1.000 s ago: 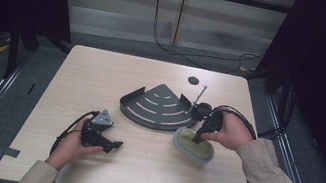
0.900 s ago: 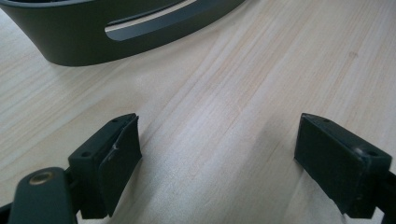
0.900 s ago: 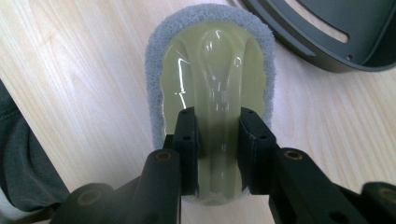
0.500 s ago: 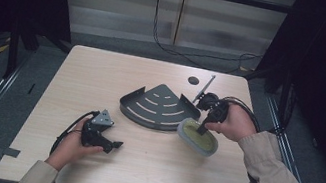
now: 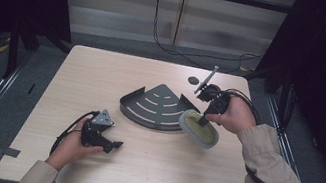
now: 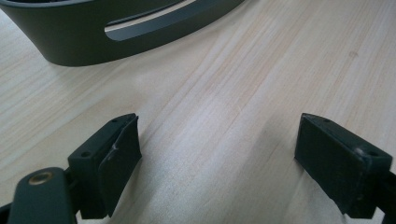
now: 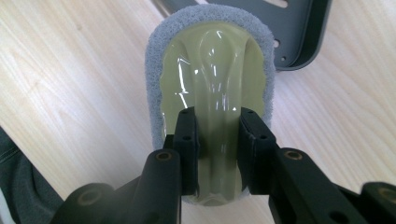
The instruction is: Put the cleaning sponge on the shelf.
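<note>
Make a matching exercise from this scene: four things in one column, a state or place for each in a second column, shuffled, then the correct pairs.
Things
1. left gripper
2. right gripper
3. sponge
4. corner shelf

States or places
A. dark grey, fan-shaped, slotted, sitting on the table
B. jaws wide apart, nothing between them, above bare wood
C. grey foam rim round a glossy yellow-green middle
D. jaws closed on a raised yellow-green ridge

Pairs: 1-B, 2-D, 3-C, 4-A
</note>
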Tool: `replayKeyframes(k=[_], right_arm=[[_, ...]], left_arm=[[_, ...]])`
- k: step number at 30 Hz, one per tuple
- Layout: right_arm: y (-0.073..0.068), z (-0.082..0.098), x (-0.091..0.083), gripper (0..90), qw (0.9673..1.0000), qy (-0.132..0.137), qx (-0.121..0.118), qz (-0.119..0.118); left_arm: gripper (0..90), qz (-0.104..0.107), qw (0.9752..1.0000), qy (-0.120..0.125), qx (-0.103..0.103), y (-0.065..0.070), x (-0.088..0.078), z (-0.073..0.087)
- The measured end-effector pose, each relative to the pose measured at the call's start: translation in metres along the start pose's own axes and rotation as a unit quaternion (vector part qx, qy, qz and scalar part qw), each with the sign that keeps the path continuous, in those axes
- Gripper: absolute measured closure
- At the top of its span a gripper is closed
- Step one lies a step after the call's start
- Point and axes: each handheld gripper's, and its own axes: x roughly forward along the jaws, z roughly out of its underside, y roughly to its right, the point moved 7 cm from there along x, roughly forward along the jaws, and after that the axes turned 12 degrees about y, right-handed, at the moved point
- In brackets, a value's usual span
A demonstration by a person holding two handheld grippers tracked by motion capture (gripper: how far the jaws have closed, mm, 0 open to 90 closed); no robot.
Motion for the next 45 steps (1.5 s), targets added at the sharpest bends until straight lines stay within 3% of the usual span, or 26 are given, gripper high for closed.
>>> replayKeyframes(k=[15,29,45], right_arm=[[0.019,-0.023,-0.010,71.5,0.9989,0.018,0.035,0.024],[0.032,-0.037,-0.004,71.5,0.9976,0.022,0.054,0.037],[0.039,-0.058,0.005,71.5,0.9982,0.011,0.038,0.045]], left_arm=[[13.7,0.000,1.0000,0.000,0.000,0.000,0.000,0.000],[13.7,0.000,1.0000,0.000,0.000,0.000,0.000,0.000],[13.6,0.002,1.0000,-0.001,0.001,0.000,0.000,0.000]])
